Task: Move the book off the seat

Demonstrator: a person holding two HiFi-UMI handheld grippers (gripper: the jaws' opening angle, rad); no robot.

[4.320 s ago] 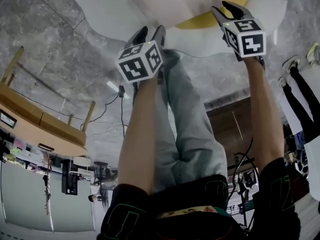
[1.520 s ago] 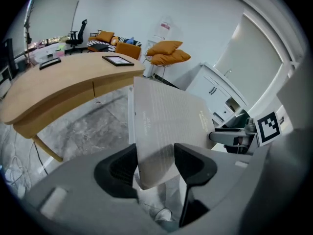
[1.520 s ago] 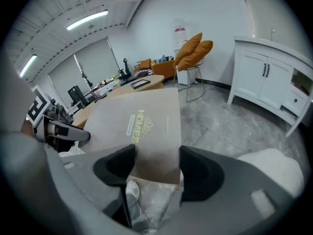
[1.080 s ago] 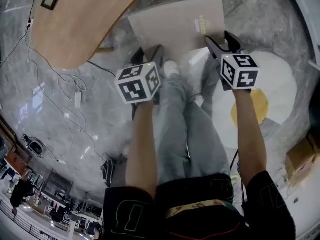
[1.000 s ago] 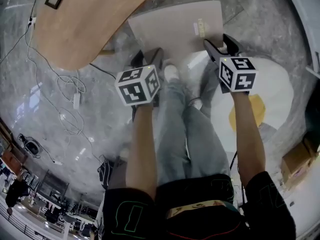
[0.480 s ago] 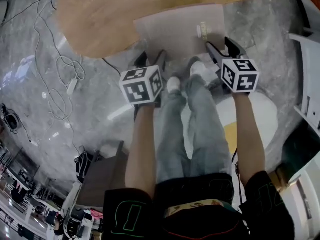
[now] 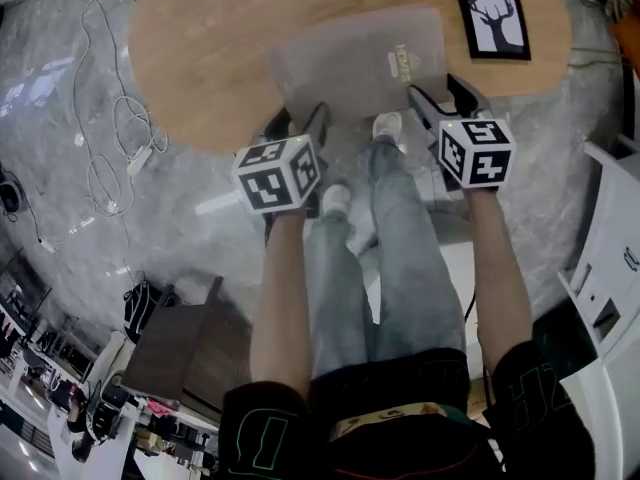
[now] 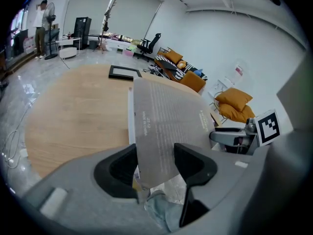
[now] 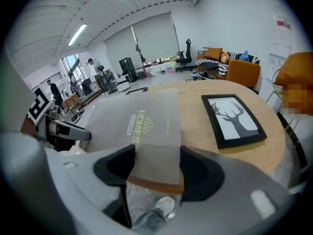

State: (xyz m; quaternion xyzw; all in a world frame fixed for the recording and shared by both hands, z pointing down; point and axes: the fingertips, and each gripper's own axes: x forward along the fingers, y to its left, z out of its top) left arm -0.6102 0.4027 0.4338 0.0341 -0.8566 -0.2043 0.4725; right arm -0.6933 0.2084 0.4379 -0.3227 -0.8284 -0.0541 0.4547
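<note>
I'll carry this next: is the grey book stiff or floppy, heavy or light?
Probably stiff: the book spans flat between the left gripper and right gripper, showing no sag. Likely fairly light, since only its near edge is clamped.

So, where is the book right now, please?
The book is top centre in the head view, held by the left gripper and right gripper over the wooden table, left of the deer picture.

Both grippers grip one book, arms stretched forward

The left gripper pinches the book at its 7 o'clock corner and the right gripper at its 5 o'clock corner. The bare left forearm and right forearm run parallel toward 12 o'clock.
</note>
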